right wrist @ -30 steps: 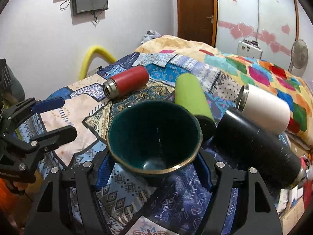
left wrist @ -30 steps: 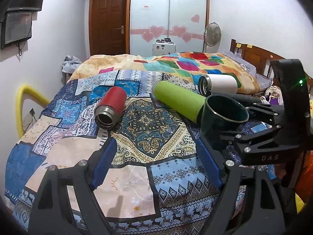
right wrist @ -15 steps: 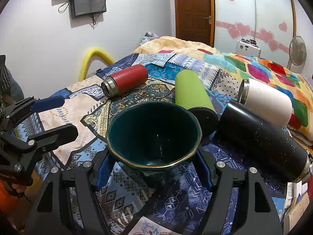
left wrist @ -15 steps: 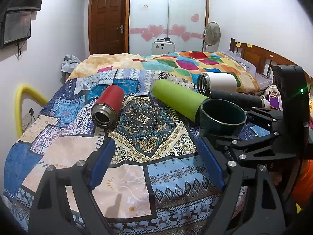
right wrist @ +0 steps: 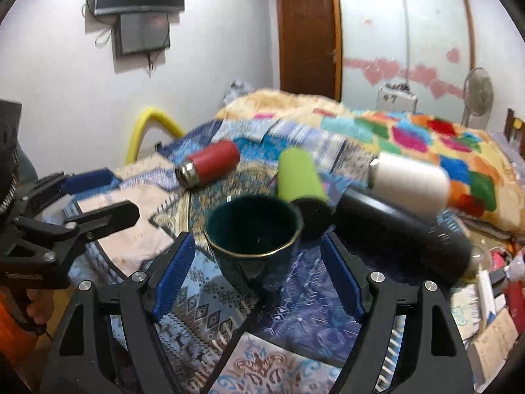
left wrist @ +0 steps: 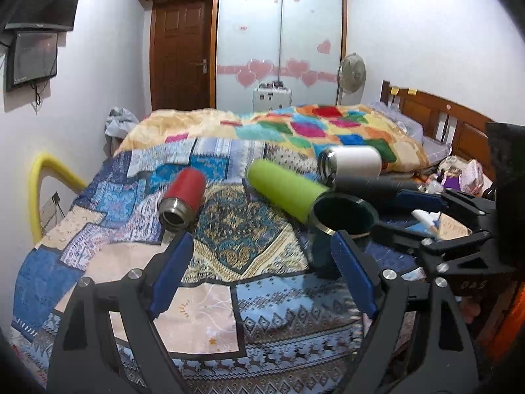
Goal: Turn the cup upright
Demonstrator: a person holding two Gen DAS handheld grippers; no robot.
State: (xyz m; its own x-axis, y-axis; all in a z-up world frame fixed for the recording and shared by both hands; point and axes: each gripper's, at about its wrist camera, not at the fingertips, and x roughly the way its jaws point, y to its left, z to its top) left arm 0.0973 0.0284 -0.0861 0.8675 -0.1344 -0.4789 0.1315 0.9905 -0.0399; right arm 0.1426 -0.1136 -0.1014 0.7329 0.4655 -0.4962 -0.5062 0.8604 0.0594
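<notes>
Right gripper [right wrist: 257, 264]: jaws wide apart, nothing held; blue pads clear of cup on both sides. Dark green cup [right wrist: 254, 234] upright on quilt [right wrist: 210, 302] between them, mouth up, nothing visible inside. Left gripper [left wrist: 262, 272]: jaws wide apart, holding nothing, over quilt left of cup. Beyond cup, four bottles on sides: red [right wrist: 210, 167], green [right wrist: 300, 180] touching cup, black [right wrist: 403, 229], white [right wrist: 410, 180]. Red bottle's mouth open, inside dark.

Right wrist view was motion-blurred throughout. Black flask [right wrist: 403, 229] smeared at its far end. Cup [left wrist: 341, 226] base hidden behind the left gripper's blue finger [left wrist: 352, 279]. Small items at the bed's right edge [right wrist: 492, 282] were too blurred to identify.
</notes>
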